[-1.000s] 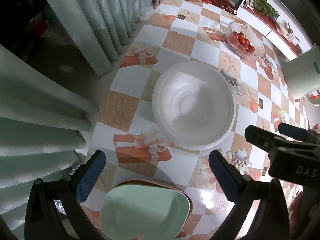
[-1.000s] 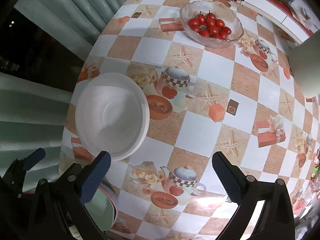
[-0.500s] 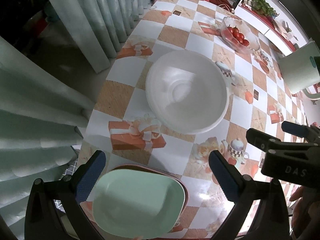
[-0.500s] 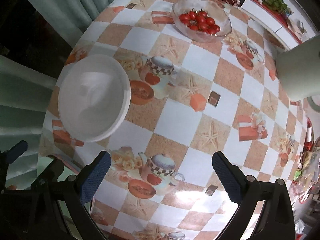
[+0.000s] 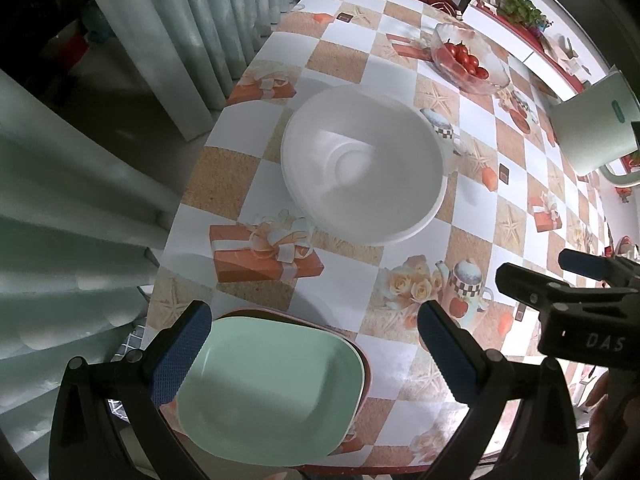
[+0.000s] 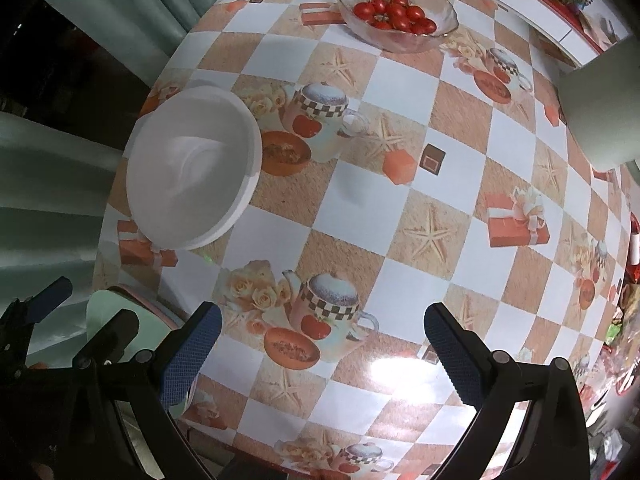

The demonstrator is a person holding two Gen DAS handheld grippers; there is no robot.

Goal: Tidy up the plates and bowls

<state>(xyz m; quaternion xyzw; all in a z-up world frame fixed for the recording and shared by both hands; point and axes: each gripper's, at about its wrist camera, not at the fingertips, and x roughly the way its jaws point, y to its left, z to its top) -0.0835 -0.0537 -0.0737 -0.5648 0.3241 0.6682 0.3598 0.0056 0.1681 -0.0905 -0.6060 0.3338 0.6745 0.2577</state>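
Left wrist view: one white bowl (image 5: 364,168), empty, at 12 o'clock on the table (image 5: 472,208); one green plate (image 5: 268,384), empty, at 6 o'clock, stacked on one pink plate (image 5: 362,354); one glass bowl (image 5: 468,60) at 1 o'clock holding red tomatoes (image 5: 464,54). Left gripper (image 5: 310,346) spread wide, grasping nothing. Right gripper (image 6: 320,354) likewise released, over bare tablecloth.

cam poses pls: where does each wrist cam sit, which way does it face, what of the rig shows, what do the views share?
Left wrist: above the table's near corner, looking down past the open left gripper at the green plate and white bowl; the right gripper shows at right.
Right wrist: above the near edge, facing across the checkered tablecloth between its own open fingers; the left gripper shows at lower left.
Shared: white bowl, green plate, tomato bowl.
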